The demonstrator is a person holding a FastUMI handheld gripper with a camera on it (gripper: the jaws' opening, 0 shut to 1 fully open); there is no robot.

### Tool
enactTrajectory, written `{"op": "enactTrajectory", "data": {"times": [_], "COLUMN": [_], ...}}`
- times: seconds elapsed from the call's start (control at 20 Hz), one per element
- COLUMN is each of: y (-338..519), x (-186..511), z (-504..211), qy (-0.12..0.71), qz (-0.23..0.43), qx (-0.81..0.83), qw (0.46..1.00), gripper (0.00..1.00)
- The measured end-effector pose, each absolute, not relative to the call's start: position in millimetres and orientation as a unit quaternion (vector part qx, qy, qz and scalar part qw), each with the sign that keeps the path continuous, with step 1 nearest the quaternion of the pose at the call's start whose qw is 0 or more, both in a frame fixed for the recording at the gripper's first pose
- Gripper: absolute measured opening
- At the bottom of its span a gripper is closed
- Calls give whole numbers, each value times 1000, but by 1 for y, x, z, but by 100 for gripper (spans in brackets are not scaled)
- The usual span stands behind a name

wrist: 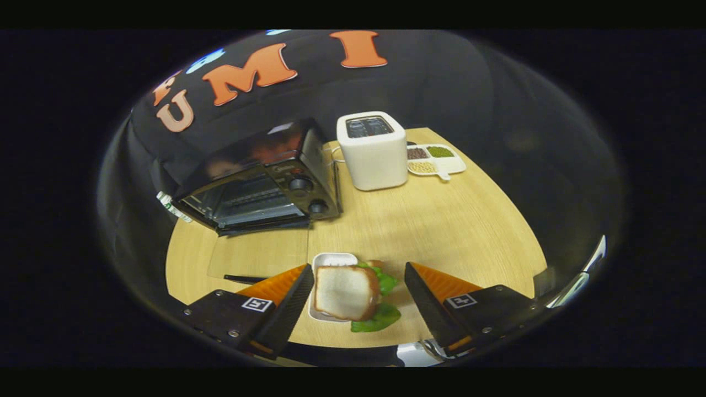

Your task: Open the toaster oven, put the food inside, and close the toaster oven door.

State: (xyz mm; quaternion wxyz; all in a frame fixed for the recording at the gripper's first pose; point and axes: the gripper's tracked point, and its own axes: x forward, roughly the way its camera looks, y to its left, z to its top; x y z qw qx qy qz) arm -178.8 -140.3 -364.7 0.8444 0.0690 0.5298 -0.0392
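Gripper (pixel 359 282): we see its jaws spread wide, touching nothing.
Sandwich (pixel 348 292): between the jaws, bread over green lettuce, resting on a small white tray (pixel 333 259).
Toaster oven (pixel 259 179): beyond, door down, it seems to us.
White toaster (pixel 374 151): beside the oven.
Divided dish (pixel 438 160): behind the toaster, on the worktop (pixel 441 220).

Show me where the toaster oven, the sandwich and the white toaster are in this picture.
toaster oven (pixel 259 182): gripper view, on its glass door.
sandwich (pixel 345 292): gripper view, on the top bread slice, between the open tongs (pixel 358 292).
white toaster (pixel 374 160): gripper view, on its front wall.
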Motion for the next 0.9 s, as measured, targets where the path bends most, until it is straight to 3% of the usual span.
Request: {"op": "enactTrajectory", "data": {"times": [0.35, 0.45, 0.6, 0.85, 0.9], "y": [-132, -123, -118, -113, -107], "x": [-212, -211, -207, -182, -177], "z": [-421, -425, -416, -378, -368], "qy": [601, 602, 598, 565, 557], "qz": [-31, -32, -29, -21, -15], "qx": [149, 186, 206, 191, 190], "qw": [785, 776, 774, 803, 809], "gripper": [97, 85, 54, 35, 35]}}
